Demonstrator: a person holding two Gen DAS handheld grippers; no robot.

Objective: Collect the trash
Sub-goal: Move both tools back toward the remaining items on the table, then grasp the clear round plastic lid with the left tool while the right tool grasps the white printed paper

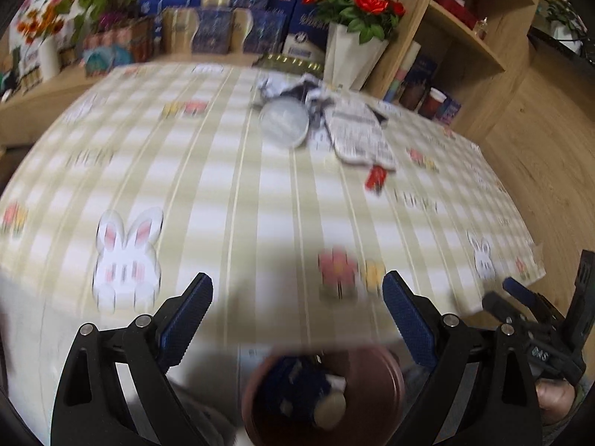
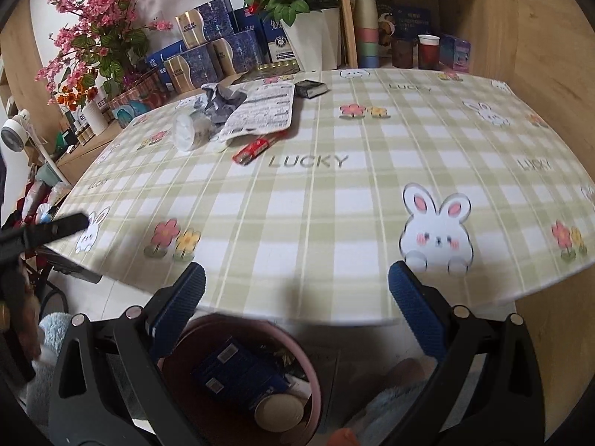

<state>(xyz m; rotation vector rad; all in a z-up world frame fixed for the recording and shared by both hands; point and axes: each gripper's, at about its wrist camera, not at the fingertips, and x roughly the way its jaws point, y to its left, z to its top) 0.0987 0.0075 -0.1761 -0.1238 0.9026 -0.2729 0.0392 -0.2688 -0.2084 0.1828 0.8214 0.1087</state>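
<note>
The bin (image 2: pixel 238 375) below me already holds a blue box (image 2: pixel 238 371) and a cup (image 2: pixel 279 412). Both my grippers (image 1: pixel 297 312) (image 2: pixel 297 297) hang empty, jaws apart. Trash (image 2: pixel 241 115) remains piled on the desk's (image 2: pixel 334 204) far side.

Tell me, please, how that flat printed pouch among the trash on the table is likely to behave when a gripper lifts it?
The printed pouch looks thin and flat, so probably light and floppy, sagging from one pinched edge. It overlaps the red wrapper, which may shift.
</note>
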